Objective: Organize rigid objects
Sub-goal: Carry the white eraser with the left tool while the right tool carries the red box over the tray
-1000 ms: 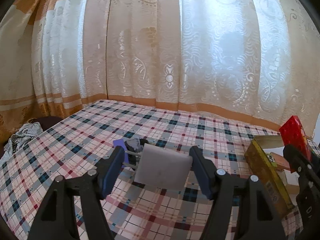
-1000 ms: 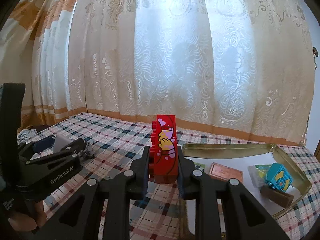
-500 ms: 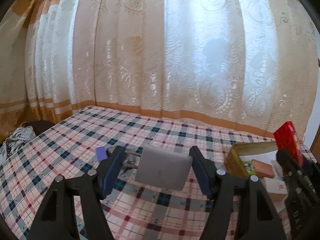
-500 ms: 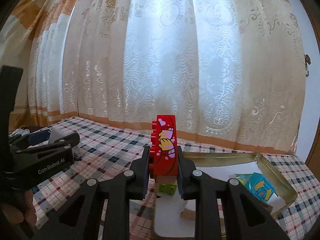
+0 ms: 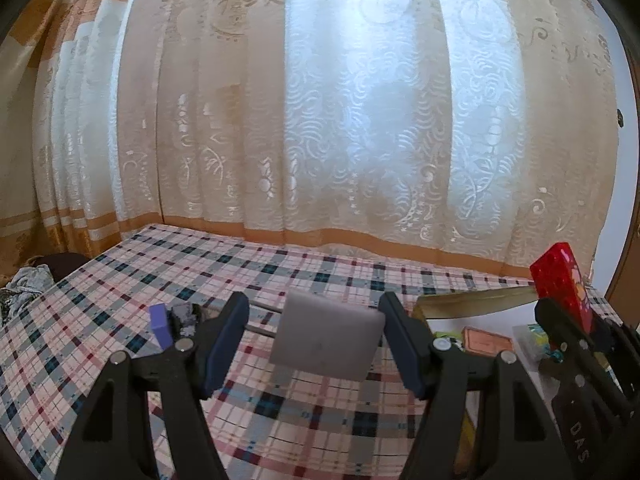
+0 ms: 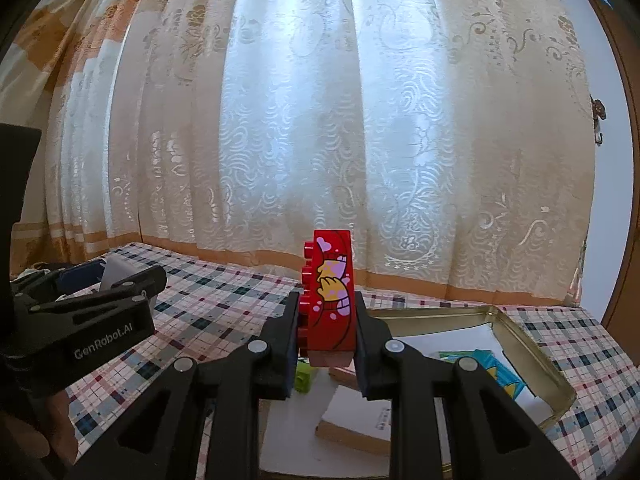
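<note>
Left wrist view: left claw (image 5: pixel 314 334) clamped on grey flat block (image 5: pixel 326 346), frame centre, held above plaid table (image 5: pixel 280 272). Purple block (image 5: pixel 162 326) on table, left of fingers. Gold tin (image 5: pixel 476 300) at right edge, open; copper-brown card (image 5: pixel 486 340) inside, other contents blurred. Right claw with red brick at far right.

Right wrist view: right claw (image 6: pixel 326 334) clamped on red brick (image 6: pixel 332 292), upright, studs facing left, over tin (image 6: pixel 532 348). Inside: green brick (image 6: pixel 304 376), white paper, teal-yellow piece (image 6: pixel 494 370). Left claw (image 6: pixel 116 284) middle left.
</note>
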Motion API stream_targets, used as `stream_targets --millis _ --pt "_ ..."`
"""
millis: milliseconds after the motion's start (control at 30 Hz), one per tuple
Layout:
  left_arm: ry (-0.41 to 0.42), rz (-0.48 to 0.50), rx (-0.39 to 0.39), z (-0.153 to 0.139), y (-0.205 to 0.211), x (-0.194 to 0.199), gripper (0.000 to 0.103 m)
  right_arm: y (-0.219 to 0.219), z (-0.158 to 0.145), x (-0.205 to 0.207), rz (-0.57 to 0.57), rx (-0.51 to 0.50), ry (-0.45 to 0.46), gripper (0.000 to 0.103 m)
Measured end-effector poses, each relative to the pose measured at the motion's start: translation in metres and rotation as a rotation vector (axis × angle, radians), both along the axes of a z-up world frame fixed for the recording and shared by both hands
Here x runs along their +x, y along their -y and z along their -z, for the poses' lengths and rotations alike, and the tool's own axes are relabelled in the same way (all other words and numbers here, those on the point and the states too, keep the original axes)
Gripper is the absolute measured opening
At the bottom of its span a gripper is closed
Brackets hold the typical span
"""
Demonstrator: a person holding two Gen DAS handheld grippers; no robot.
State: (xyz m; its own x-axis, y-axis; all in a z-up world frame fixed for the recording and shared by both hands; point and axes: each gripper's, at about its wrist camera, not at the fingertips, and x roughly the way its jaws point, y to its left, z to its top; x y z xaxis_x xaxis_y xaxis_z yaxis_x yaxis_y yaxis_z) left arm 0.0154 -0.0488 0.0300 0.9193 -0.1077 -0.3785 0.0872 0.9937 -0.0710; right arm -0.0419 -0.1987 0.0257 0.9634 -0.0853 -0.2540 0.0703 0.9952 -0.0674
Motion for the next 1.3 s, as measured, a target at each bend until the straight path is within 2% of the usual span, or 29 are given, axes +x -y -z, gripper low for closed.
stream_targets --millis 633,1300 --pt "0.032 0.094 0.018 -0.011 0.061 0.001 0.068 0.054 -0.006 0.001 0.098 0.04 0.011 0.025" --pt "0.008 0.184 0.039 -0.008 0.131 0.008 0.068 0.124 -0.012 0.003 0.232 0.066 0.013 0.025"
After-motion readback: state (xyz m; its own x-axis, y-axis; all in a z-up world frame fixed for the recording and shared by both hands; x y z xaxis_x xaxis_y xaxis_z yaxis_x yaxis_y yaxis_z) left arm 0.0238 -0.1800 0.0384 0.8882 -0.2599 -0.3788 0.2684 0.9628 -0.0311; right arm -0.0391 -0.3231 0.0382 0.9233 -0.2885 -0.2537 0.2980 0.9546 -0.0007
